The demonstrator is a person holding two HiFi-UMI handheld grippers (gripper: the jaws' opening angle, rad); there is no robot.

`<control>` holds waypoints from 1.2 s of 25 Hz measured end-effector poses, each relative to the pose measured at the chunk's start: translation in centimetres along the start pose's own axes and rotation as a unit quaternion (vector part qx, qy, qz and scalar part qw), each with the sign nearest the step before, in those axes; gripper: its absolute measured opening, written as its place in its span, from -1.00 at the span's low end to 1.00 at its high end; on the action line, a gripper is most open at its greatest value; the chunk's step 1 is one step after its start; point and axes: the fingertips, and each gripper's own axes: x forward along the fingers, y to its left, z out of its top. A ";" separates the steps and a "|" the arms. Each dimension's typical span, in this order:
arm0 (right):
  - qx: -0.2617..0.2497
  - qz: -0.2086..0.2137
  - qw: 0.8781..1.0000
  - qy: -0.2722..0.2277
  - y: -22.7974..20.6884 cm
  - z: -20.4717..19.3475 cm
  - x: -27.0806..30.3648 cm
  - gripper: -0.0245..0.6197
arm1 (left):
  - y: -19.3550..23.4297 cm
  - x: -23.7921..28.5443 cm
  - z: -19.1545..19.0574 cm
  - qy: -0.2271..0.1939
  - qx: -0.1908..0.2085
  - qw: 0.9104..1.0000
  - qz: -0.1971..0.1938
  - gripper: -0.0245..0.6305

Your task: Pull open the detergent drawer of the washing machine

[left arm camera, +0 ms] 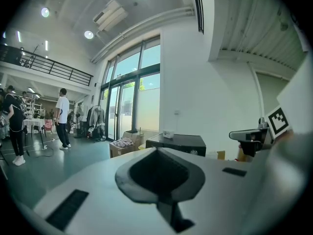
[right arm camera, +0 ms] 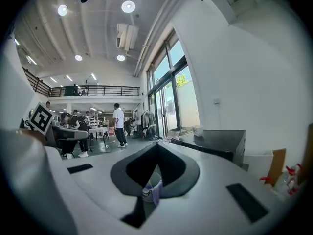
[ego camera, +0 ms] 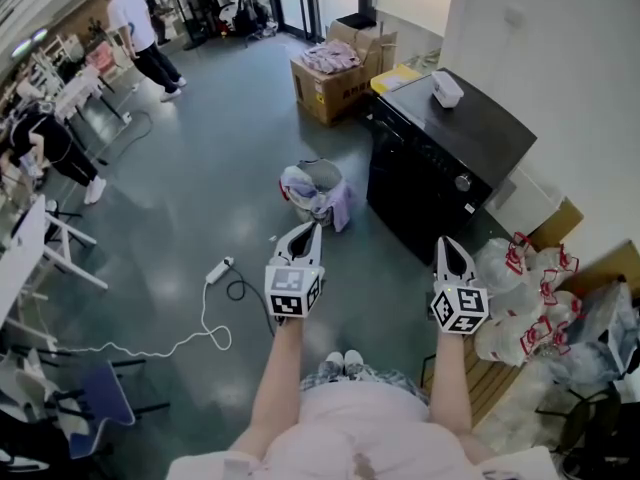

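The black washing machine (ego camera: pixel 440 168) stands against the white wall ahead and to my right, with a round knob (ego camera: pixel 462 182) on its front and a small white box (ego camera: pixel 446 89) on its lid. I cannot make out its detergent drawer. It also shows far off in the left gripper view (left arm camera: pixel 178 143) and the right gripper view (right arm camera: pixel 215 141). My left gripper (ego camera: pixel 313 226) and right gripper (ego camera: pixel 446 240) are held out level at waist height, well short of the machine. Both are shut with nothing between the jaws, as seen on the left gripper (left arm camera: pixel 157 150) and the right gripper (right arm camera: pixel 157 145).
A laundry basket (ego camera: pixel 315 190) with clothes sits on the floor left of the machine. Behind it is a cardboard box (ego camera: pixel 325 78). A power strip and white cable (ego camera: pixel 218 270) lie at my left. Plastic bags (ego camera: pixel 520 288) are piled at the right. A person (ego camera: pixel 140 33) walks far off.
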 end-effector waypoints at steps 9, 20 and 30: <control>0.015 0.015 1.000 -0.001 0.9 -0.1 0.3 -0.88 | -0.4 0.4 -1.1 0.014 -0.016 1.000 -0.020 -0.85; 0.045 0.039 0.998 -0.034 2.0 1.4 1.3 -0.06 | 0.6 0.0 0.0 -0.023 -0.044 0.997 -0.059 -0.15; 0.036 0.048 0.998 -0.030 4.0 1.2 2.8 0.43 | 1.9 0.4 -0.2 -0.032 -0.047 0.997 -0.058 0.17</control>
